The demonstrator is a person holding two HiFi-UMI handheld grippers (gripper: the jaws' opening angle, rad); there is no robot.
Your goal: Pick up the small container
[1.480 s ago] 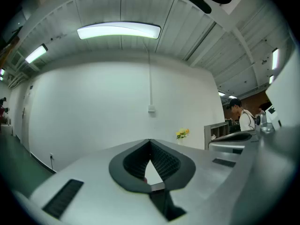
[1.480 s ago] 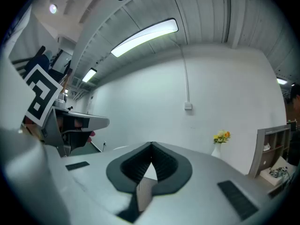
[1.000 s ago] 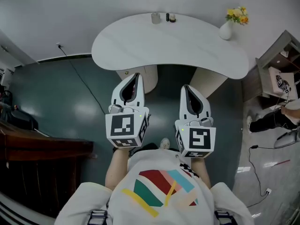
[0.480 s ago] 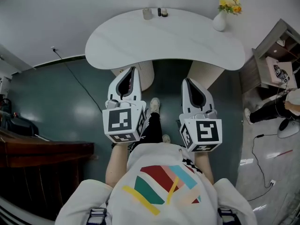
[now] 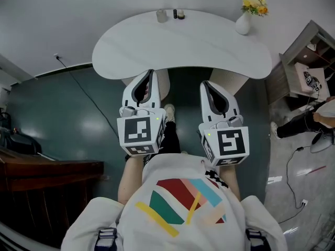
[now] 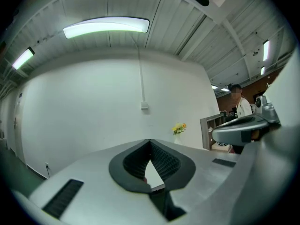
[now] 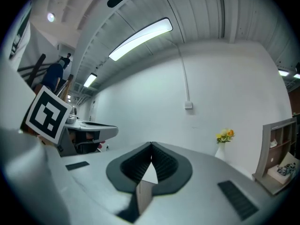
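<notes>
Left gripper (image 5: 152, 73) nearer table (image 5: 183, 46), level

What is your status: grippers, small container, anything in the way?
Left gripper and right gripper shut, empty, at the table's near edge. Grey container at far edge, untouched. Bare tabletop between; vase off right.

Open path over tabletop (image 5: 183, 51); vase (image 5: 242, 24) far right, small containers (image 5: 161, 16) at far edge

White kidney-shaped table (image 5: 183, 46) against a white wall (image 5: 78, 9), dark teal floor (image 5: 63, 119), strip light (image 6: 107, 26) overhead.
</notes>
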